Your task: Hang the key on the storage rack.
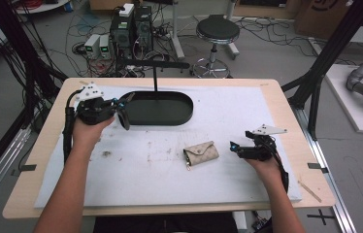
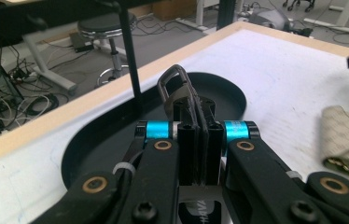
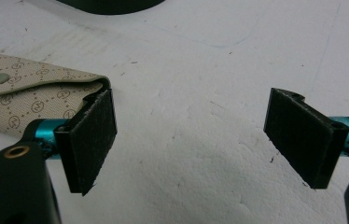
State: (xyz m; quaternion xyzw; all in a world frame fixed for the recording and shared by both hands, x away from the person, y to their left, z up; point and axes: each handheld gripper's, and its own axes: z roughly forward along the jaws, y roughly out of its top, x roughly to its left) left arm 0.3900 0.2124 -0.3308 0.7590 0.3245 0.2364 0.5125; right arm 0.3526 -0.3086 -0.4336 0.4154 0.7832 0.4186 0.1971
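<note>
My left gripper (image 1: 117, 108) hovers over the left end of a black oval tray (image 1: 170, 116), held above the table. It is shut on a flat black thing (image 1: 123, 119) with a grey metal loop (image 2: 175, 84) that sticks out past the closed jaws. The tray (image 2: 116, 140) lies below and beyond it in the left gripper view. A beige patterned snap pouch (image 1: 201, 154) lies on the white mat in the middle. My right gripper (image 1: 233, 145) rests just right of the pouch, open, nothing between its pads (image 3: 193, 140). The pouch (image 3: 32, 100) sits beside its left pad.
A thin black post (image 1: 155, 77) rises at the tray's far rim. The white mat (image 1: 136, 179) covers the wooden table (image 1: 286, 111). A black stool (image 1: 217, 31), computers and cables stand on the floor behind the table.
</note>
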